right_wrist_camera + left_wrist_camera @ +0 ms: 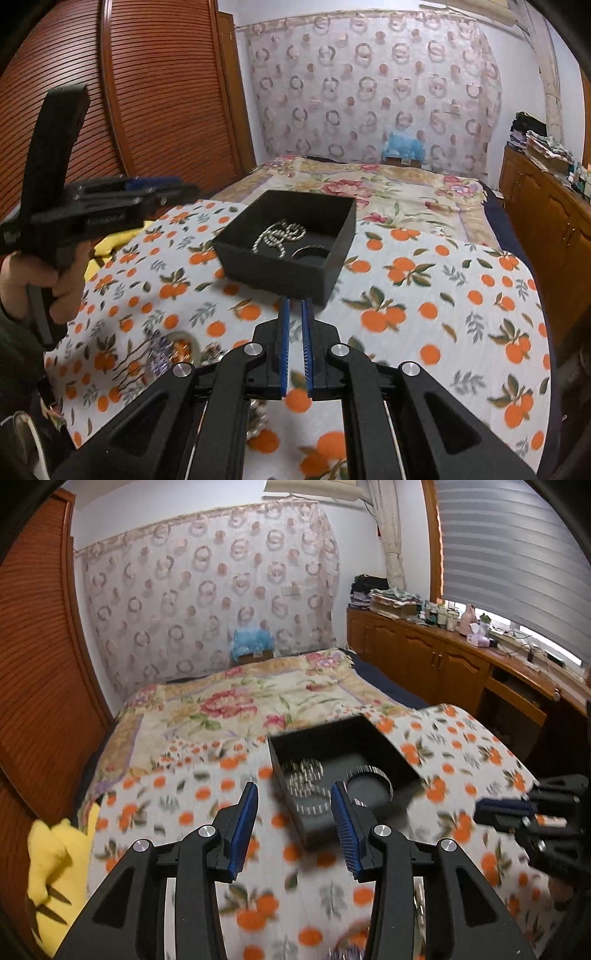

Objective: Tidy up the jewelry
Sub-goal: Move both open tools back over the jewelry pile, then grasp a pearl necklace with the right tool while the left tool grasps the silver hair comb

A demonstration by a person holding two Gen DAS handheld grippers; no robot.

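Note:
A black open box sits on the orange-print cloth; it also shows in the left wrist view. Inside lie a silver chain necklace and a round bangle; both show in the left wrist view, the chain blurred beside the bangle. My left gripper is open and empty above the box's near side. My right gripper has its jaws nearly closed with nothing between them, just short of the box's near wall. More jewelry, a beaded piece and a ring shape, lies on the cloth at the left.
The cloth covers a table in front of a bed with a floral blanket. A yellow plush toy lies at the left. Wooden cabinets with clutter run along the right wall. A wooden shutter door stands at left.

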